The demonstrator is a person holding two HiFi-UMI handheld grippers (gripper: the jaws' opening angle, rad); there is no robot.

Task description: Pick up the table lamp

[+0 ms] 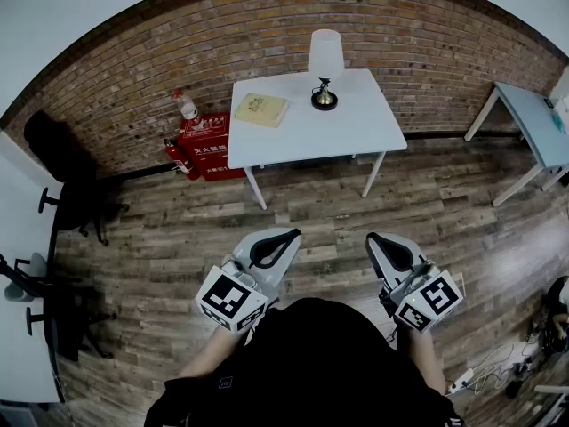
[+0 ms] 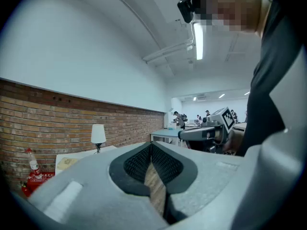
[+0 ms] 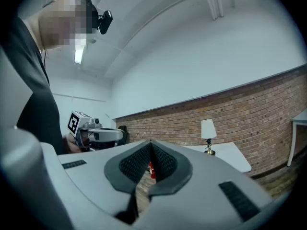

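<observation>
A table lamp (image 1: 325, 66) with a white shade and a dark round base stands upright on the white table (image 1: 356, 127) by the brick wall. It also shows small in the left gripper view as the lamp (image 2: 98, 135) and in the right gripper view as the lamp (image 3: 208, 132). My left gripper (image 1: 291, 235) and right gripper (image 1: 373, 238) are held level near my body, far short of the table. Both are shut with nothing between the jaws, as seen at the left gripper (image 2: 150, 145) and the right gripper (image 3: 150, 144).
A tan book (image 1: 260, 109) lies on the table left of the lamp. Red fire extinguisher boxes (image 1: 203, 145) sit on the floor by the wall. A second table (image 1: 531, 127) stands at right, black chairs (image 1: 76, 205) at left. Cables (image 1: 498, 363) lie at lower right.
</observation>
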